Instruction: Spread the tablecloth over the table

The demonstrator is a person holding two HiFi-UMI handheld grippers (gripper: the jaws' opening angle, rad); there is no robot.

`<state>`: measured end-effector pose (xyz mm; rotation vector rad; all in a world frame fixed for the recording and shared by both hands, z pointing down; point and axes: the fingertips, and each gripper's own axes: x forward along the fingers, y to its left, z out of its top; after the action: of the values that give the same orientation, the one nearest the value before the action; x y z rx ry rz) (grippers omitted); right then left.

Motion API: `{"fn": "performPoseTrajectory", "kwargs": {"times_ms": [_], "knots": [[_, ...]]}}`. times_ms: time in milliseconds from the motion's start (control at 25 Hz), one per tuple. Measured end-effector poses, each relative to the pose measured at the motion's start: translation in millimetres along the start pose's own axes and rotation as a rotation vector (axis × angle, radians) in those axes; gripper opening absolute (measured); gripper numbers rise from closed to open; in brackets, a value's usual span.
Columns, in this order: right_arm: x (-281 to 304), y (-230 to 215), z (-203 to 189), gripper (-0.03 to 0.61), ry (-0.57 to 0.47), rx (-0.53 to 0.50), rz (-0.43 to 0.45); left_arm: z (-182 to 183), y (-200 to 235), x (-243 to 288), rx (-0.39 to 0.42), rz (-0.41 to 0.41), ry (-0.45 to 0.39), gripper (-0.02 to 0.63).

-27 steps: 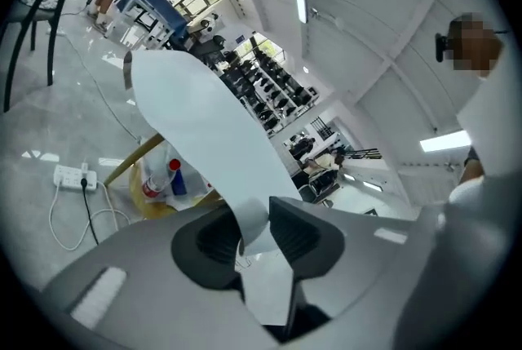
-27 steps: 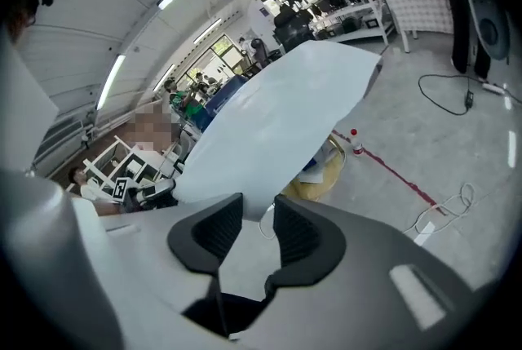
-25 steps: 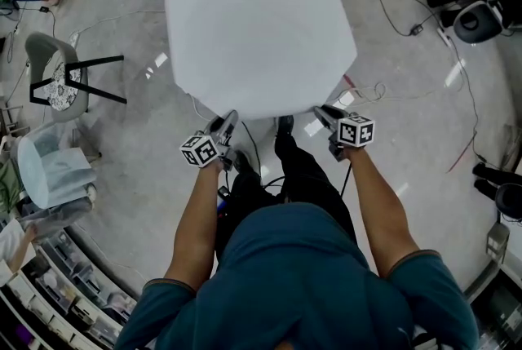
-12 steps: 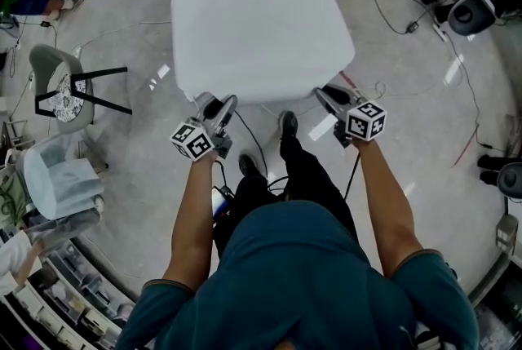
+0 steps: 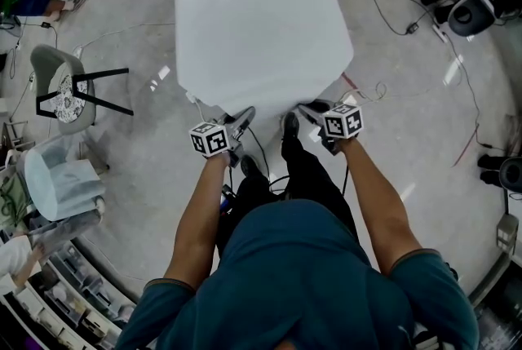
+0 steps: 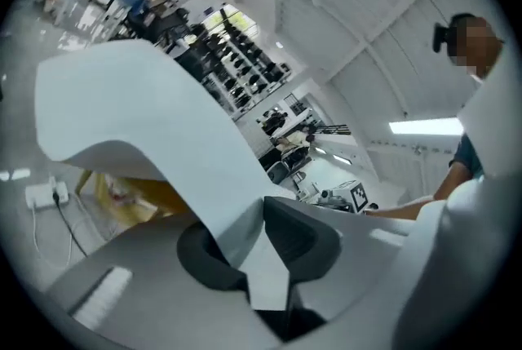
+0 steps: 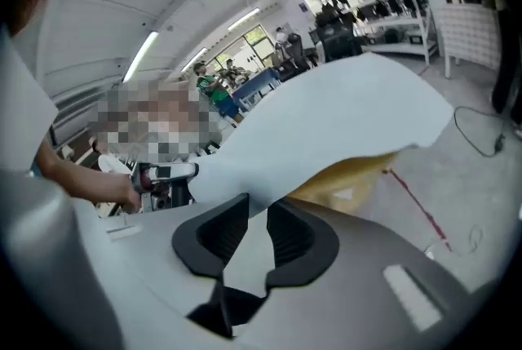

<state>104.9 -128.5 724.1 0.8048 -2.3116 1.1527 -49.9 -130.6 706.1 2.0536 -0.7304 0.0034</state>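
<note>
A pale tablecloth (image 5: pixel 261 30) lies over the table and hides its top in the head view. Its near edge hangs towards me. My left gripper (image 5: pixel 243 118) is at the near left corner, and a fold of tablecloth (image 6: pixel 204 152) runs between its pads while the jaws are closing. My right gripper (image 5: pixel 308 108) is at the near right corner, and the tablecloth (image 7: pixel 326 128) passes between its pads as the jaws are opening. The yellow table (image 7: pixel 351 177) shows under the lifted cloth, and the same table (image 6: pixel 139 193) shows in the left gripper view.
A grey chair (image 5: pixel 69 87) stands to the left of the table and a pale bin (image 5: pixel 53 173) nearer me. Cables (image 5: pixel 408 14) trail over the floor on the right. My feet (image 5: pixel 289 126) are close to the table's near side. Shelves line the lower left.
Both grippers have moved inward along the near edge, closer to each other and slightly towards me. The cloth's near edge has followed them.
</note>
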Motion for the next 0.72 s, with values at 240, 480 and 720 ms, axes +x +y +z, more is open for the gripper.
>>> {"fn": "performPoseTrajectory", "kwargs": {"times_ms": [240, 480, 720], "knots": [[25, -26, -64, 0.069, 0.155, 0.215, -0.092, -72, 36, 3, -0.259, 0.092, 0.100, 0.048], [39, -45, -74, 0.071, 0.238, 0.256, -0.179, -87, 58, 14, -0.330, 0.182, 0.105, 0.051], [48, -66, -56, 0.071, 0.237, 0.280, -0.203, -70, 70, 31, -0.303, 0.240, 0.094, 0.037]]}}
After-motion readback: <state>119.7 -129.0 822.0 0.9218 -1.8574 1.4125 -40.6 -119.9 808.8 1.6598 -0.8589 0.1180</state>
